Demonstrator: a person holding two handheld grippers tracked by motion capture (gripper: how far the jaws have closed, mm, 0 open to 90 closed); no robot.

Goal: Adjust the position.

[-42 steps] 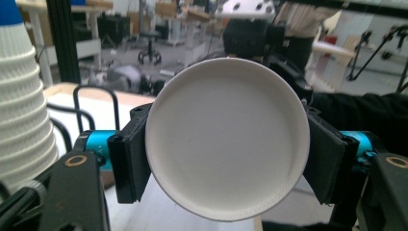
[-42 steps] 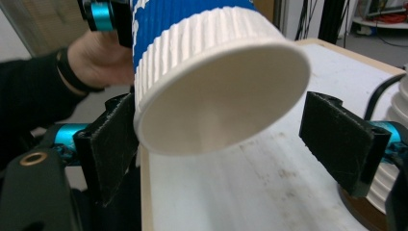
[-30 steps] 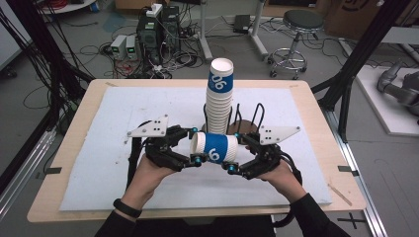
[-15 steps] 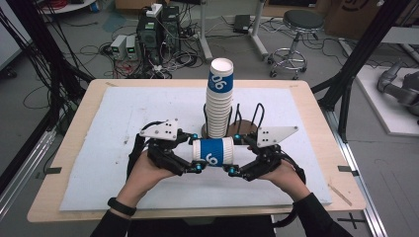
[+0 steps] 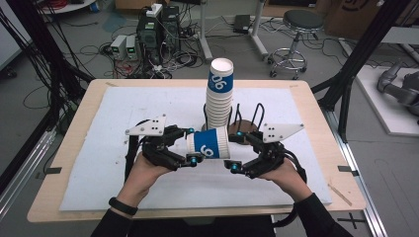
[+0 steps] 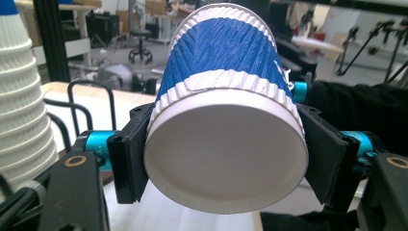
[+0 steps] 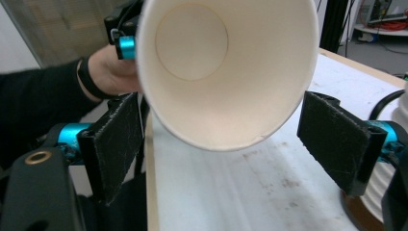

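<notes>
Figure: a blue-and-white paper cup [image 5: 210, 144] held on its side above the white mat [image 5: 113, 163] of the surface [image 5: 316, 123], between two hand-held claws. The left claw [image 5: 190, 145] pinches the cup near its closed base; in the left gripper view both black pads [image 6: 126, 163] press against the ribbed wall of the cup [image 6: 226, 130], one on each flank, with the round white bottom facing the camera. The cup's open mouth points toward the right claw [image 5: 236, 150]. In the right gripper view the rim and the pale interior of the cup [image 7: 226, 72] sit high between that claw's jaws, which stand spread; its jaws have just been opening further. One pad [image 7: 113, 144] lies close beside the rim on one side, while a clear gap separates the rim from the other pad [image 7: 339, 142]. The cup thus lies between the right claw's jaws without being gripped by them, carried by the left claw alone.

Behind the held cup, toward the far side of the mat, a tall stack of cups [image 5: 220, 96] of the same pattern stands upright on a round brown base with black wire loops [image 5: 257, 116]. The stack's ribbed white rims appear at the edge of the left gripper view [image 6: 21, 110]. The person's hands [image 5: 143, 173] enter from the near edge of the surface.
</notes>
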